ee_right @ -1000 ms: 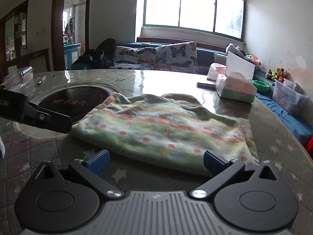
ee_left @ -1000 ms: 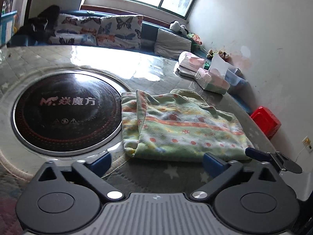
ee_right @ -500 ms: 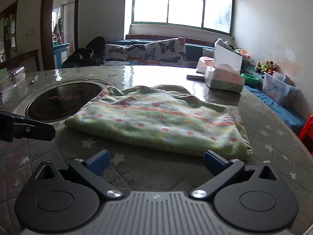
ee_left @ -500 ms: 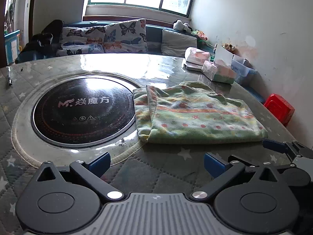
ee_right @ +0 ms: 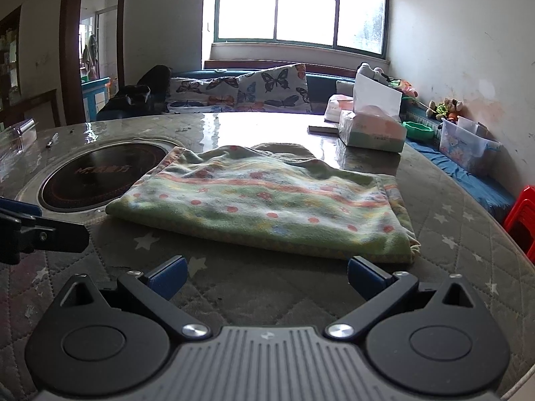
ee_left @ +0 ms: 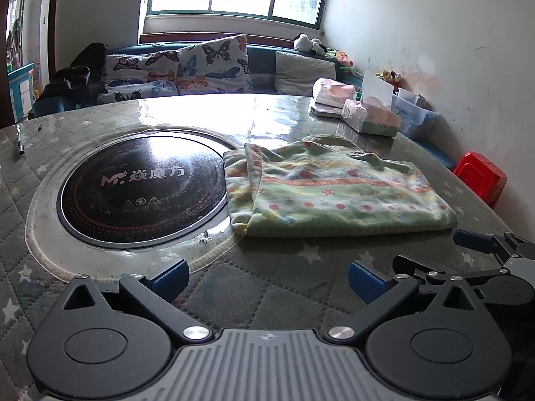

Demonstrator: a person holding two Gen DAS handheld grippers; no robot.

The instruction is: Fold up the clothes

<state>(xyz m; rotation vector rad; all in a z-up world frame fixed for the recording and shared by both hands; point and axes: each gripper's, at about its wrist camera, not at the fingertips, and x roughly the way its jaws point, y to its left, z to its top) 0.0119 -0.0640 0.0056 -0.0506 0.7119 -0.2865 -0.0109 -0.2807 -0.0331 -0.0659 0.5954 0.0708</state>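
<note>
A green fleece garment with orange dots and stripes lies folded flat on the round quilted table; it also shows in the right wrist view. My left gripper is open and empty, hovering short of the garment's near edge, toward its left end. My right gripper is open and empty, just short of the near edge. The right gripper shows at the right edge of the left wrist view. The left gripper shows at the left edge of the right wrist view.
A black round cooktop is set in the table left of the garment. Tissue boxes and a wipes pack stand behind it. A pen lies far left. A red stool stands right of the table. A sofa with butterfly cushions is behind.
Both grippers have drawn back from the folded garment toward the table's near edge. The garment lies still; both stay open and empty.
</note>
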